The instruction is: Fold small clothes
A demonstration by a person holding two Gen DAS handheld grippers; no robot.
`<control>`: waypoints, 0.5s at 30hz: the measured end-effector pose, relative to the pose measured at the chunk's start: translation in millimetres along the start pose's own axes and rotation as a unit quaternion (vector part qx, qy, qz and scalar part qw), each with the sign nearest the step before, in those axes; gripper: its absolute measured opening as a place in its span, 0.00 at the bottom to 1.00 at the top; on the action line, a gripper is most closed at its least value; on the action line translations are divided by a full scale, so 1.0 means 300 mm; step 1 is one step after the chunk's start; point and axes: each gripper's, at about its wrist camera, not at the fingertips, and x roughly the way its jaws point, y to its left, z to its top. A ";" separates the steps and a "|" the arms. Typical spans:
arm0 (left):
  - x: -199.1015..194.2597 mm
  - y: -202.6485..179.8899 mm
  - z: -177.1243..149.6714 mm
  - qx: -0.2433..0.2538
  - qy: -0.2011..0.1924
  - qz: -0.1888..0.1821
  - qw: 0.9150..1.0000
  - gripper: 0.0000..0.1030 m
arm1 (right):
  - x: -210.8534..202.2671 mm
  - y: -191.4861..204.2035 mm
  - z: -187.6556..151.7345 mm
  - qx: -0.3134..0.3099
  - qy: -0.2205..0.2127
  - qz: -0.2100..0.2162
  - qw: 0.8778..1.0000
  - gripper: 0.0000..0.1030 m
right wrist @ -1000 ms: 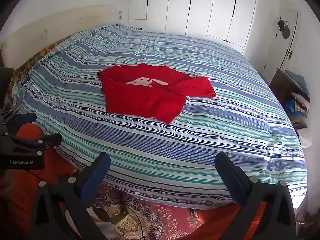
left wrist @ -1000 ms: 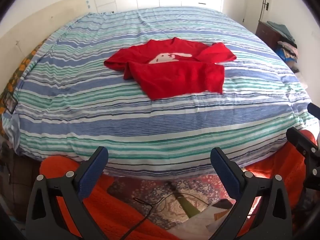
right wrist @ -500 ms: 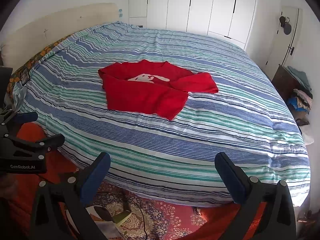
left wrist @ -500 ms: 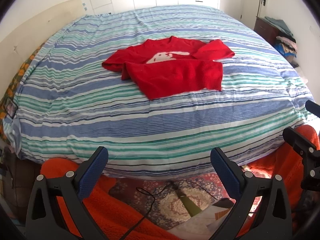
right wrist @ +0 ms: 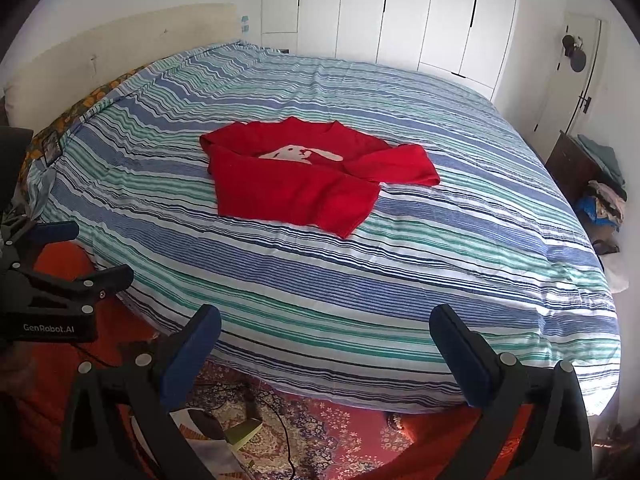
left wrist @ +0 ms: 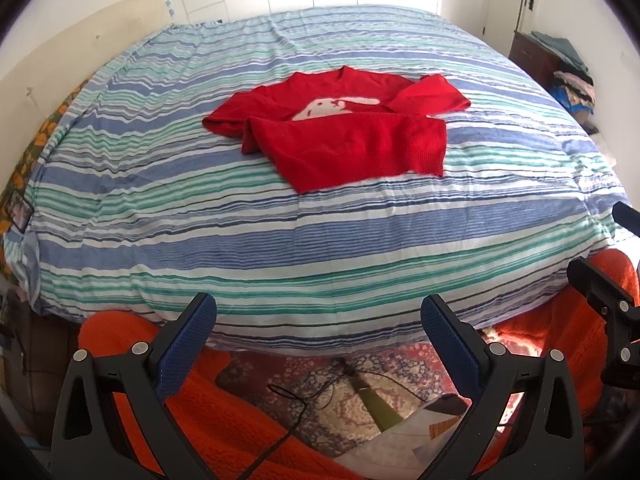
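Striped bedspread (left wrist: 280, 236) lies beyond both wide-open, empty grippers, left (left wrist: 318, 330) and right (right wrist: 326, 340); far ahead, the red sweater (left wrist: 348, 144) looks soft, light; pinch its hem corners.

The sweater (left wrist: 344, 136) lies on the bed (left wrist: 280, 248), near its centre, lower half folded up over the chest. Both tongs, left (left wrist: 318, 336) and right (right wrist: 326, 348), sit before the bed's near edge, above the rug (right wrist: 320, 432), jaws spread and empty. The wardrobe (right wrist: 400, 12) stands behind the bed; a cabinet (right wrist: 572, 164) with piled clothes stands to its right.
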 end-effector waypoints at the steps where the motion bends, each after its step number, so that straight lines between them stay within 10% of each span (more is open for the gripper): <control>1: 0.000 0.000 0.000 0.000 0.000 0.000 1.000 0.99 | 0.001 0.002 0.001 0.000 0.000 0.000 1.000 1.00; 15: -0.002 0.000 0.004 0.002 -0.003 0.003 1.000 0.99 | 0.004 0.006 -0.002 -0.004 -0.001 0.000 1.000 1.00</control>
